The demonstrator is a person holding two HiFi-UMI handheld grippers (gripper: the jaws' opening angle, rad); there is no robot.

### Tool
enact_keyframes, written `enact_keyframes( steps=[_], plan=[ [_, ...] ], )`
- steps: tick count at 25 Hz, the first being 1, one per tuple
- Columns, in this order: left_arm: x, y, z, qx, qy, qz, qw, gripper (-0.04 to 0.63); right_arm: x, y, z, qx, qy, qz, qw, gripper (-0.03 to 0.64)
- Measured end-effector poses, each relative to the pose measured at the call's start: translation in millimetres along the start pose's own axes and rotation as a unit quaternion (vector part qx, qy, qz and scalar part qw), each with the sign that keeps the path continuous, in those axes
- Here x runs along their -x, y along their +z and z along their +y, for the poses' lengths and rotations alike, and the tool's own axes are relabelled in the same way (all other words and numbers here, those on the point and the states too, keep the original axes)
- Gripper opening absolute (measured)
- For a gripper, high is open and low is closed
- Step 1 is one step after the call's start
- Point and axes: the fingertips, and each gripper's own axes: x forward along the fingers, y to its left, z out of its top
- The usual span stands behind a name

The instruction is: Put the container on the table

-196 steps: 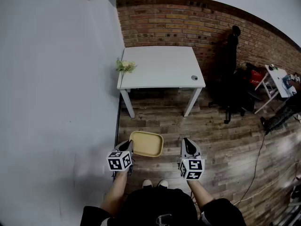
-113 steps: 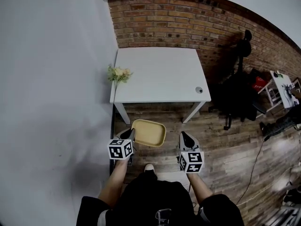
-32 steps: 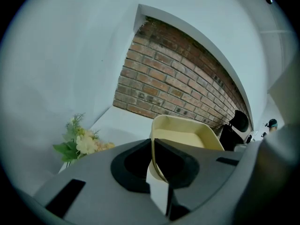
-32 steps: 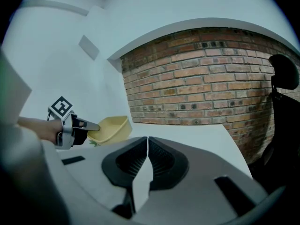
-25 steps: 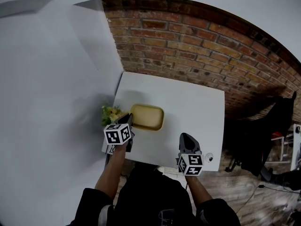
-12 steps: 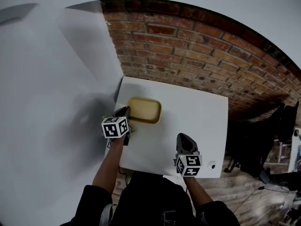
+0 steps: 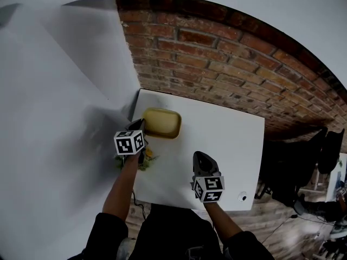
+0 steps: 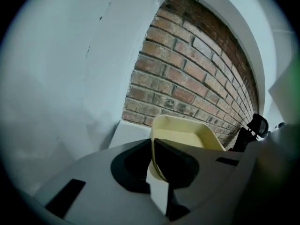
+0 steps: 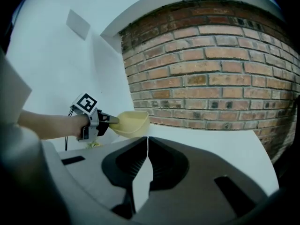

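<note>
We log a white table [image 7: 222, 140] standing against a brick wall [image 7: 227, 64]. A small round grey object [image 7: 242, 197] lies near its front right corner. We see a flower sprig [image 7: 145, 158] at its left edge.

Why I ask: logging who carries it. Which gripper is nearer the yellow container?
Left. The left gripper clamps the container by its rim; the right gripper hangs apart to its right, jaws together, empty.

head view looks down; all views share table [image 7: 217, 140] and brick wall [image 7: 217, 53].
</note>
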Motion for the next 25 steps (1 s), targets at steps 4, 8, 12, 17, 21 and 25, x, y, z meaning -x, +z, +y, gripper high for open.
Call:
enact_keyframes(
  steps=[4, 8, 12, 17, 21, 25],
  plan=[
    [-18.0, 6.5, 24.9, 0.009, 0.013, 0.003, 0.9999, 0.028, -20.9, 3.2, 7.7, 0.007, 0.012, 0.011, 1.0, 0.026],
    [-38.5, 16.0, 43.4, 0.012, 0.019, 0.006, 0.9997, 0.028, -33.8, 0.7, 9.5, 0.015, 0.018, 0.023, 0.999, 0.026],
    [-55.2, 22.9, 56.8, 0.004, 0.028, 0.012, 0.9995, 0.028, -42.1, 0.1, 6.7, 0.015, 0.016, 0.031, 0.999, 0.026],
    [-73.2, 12.1, 70.4, 0.003, 0.036, 0.033, 0.9988, 0.028, -46.5, -5.9, 2.8, 0.012, 0.01, 0.04, 0.999, 0.026],
    [-82.6, 4.7, 77.0, 0.0, 0.039, 0.045, 0.9982, 0.028, -48.7, -9.9, -0.8, 0.009, 0.006, 0.045, 0.999, 0.026],
    [-91.9, -3.1, 81.2, -0.011, 0.042, 0.058, 0.9973, 0.028, -50.3, -13.5, -2.4, 0.005, 0.003, 0.051, 0.999, 0.026]
  ],
)
